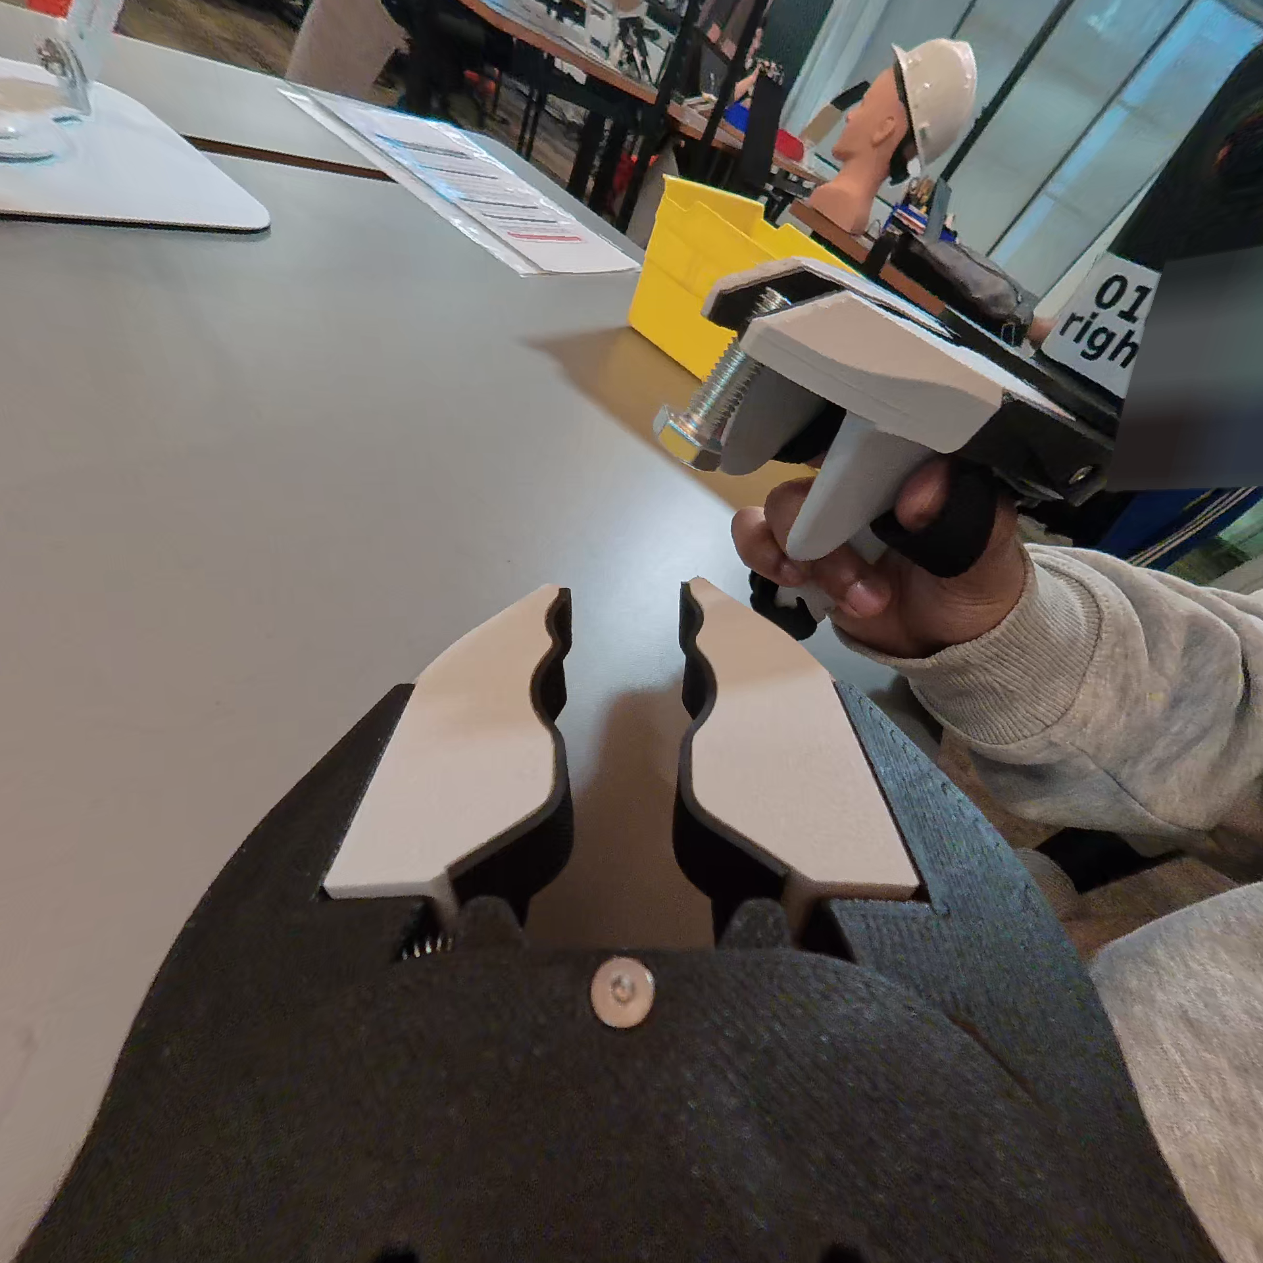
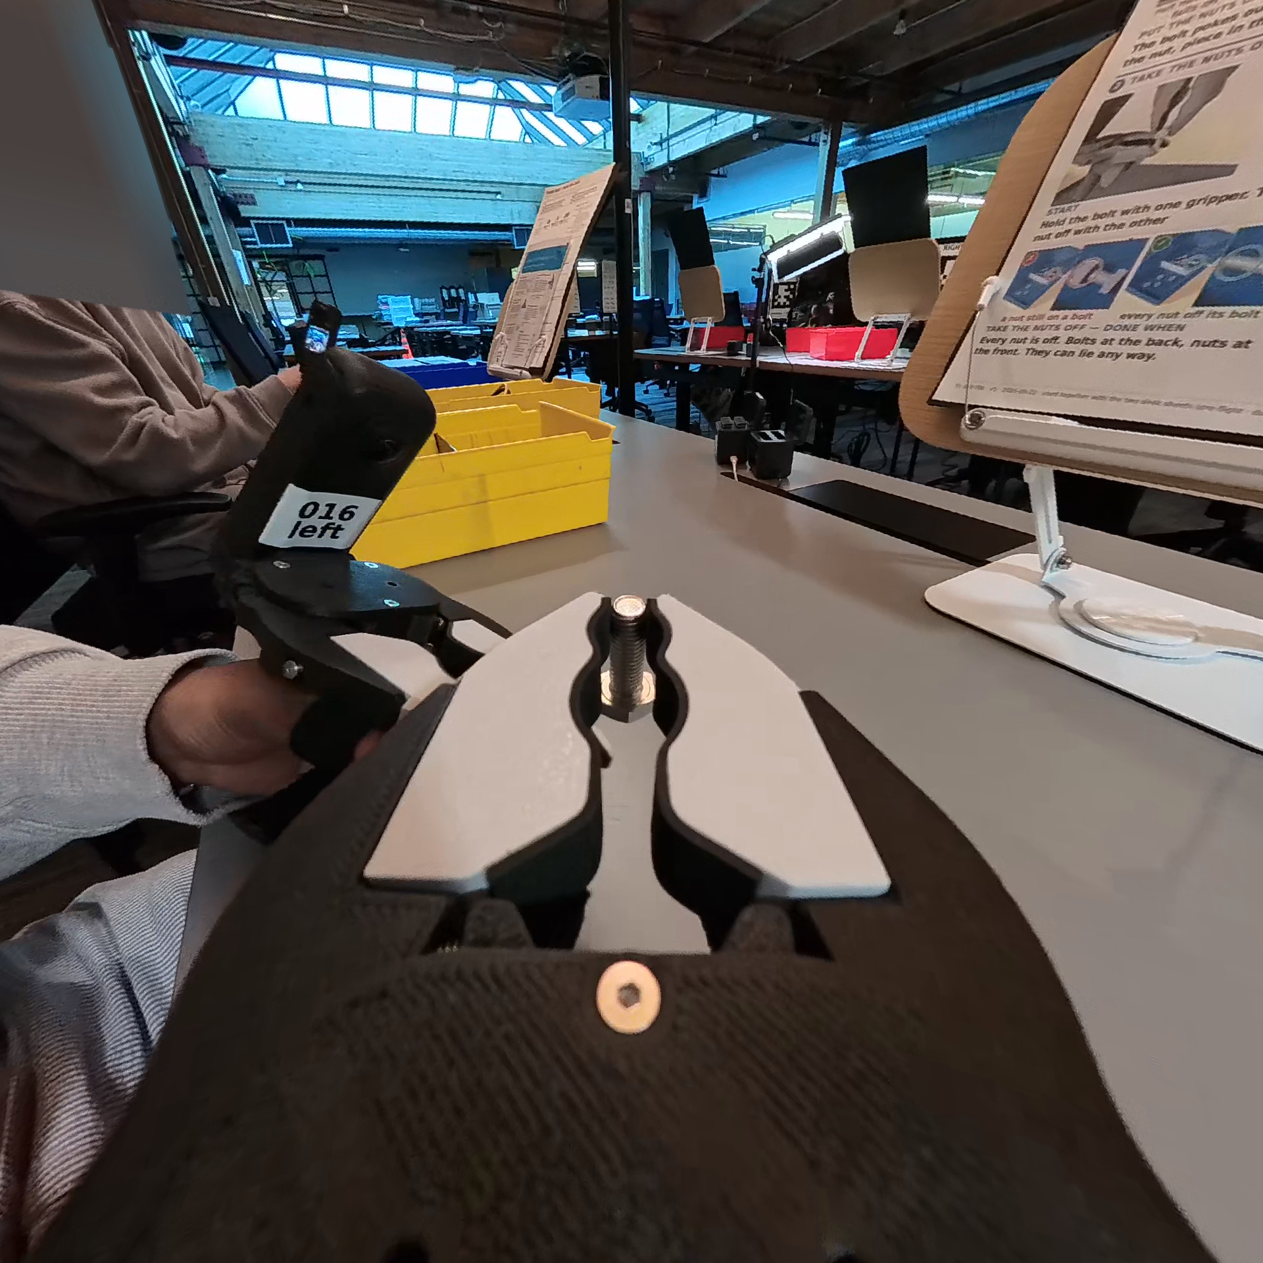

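Plenty of open grey surface straight ahead of the left hand-held gripper, whose 2 fingers are parted with nothing between them. Off to its right, the right hand-held gripper hangs above the surface with a bolt clamped crosswise. The yellow bin blocks that far side. A white stand base and its board take up the right hand-held gripper's right side.
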`<action>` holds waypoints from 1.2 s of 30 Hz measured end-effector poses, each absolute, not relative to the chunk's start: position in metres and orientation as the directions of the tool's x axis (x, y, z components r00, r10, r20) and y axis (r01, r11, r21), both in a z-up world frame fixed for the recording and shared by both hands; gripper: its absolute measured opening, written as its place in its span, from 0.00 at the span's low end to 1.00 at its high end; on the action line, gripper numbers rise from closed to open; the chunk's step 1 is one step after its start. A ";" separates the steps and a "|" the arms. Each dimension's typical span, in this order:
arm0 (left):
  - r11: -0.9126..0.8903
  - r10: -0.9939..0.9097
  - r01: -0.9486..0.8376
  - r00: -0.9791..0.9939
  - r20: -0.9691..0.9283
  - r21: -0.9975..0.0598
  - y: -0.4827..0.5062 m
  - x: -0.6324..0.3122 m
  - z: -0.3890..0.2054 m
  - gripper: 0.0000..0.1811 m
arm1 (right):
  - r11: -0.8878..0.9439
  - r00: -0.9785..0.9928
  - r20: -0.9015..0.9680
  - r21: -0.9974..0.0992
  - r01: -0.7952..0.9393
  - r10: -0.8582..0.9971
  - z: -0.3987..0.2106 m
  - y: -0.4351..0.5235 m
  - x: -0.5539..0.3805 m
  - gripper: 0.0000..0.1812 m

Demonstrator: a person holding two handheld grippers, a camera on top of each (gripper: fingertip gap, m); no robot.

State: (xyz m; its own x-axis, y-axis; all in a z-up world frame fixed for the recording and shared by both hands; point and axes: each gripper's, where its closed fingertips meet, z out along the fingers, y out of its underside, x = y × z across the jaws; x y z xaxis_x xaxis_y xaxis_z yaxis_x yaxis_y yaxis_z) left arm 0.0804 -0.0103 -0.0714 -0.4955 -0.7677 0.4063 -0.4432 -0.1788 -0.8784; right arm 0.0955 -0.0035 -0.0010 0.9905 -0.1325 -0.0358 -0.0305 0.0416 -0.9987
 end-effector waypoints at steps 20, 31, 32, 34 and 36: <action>-0.140 -0.807 -0.388 -0.488 0.332 -0.911 -0.007 0.082 -0.067 0.19 | 0.055 0.995 -0.053 -0.997 -0.049 -0.089 0.002 -0.001 0.086 0.05; -0.150 -0.806 -0.394 -0.483 0.343 -0.907 -0.006 0.082 -0.068 0.18 | 0.049 0.996 -0.043 -0.998 -0.039 -0.081 0.002 0.000 0.083 0.05; -0.150 -0.806 -0.394 -0.483 0.343 -0.907 -0.006 0.082 -0.068 0.18 | 0.048 0.996 -0.043 -0.998 -0.039 -0.081 0.001 0.000 0.083 0.05; -0.150 -0.806 -0.393 -0.482 0.343 -0.907 -0.006 0.082 -0.068 0.18 | 0.047 0.996 -0.042 -0.998 -0.039 -0.080 0.001 0.000 0.083 0.05; -0.152 -0.806 -0.393 -0.481 0.344 -0.907 -0.006 0.082 -0.068 0.18 | 0.047 0.996 -0.044 -0.998 -0.040 -0.080 0.001 0.000 0.083 0.05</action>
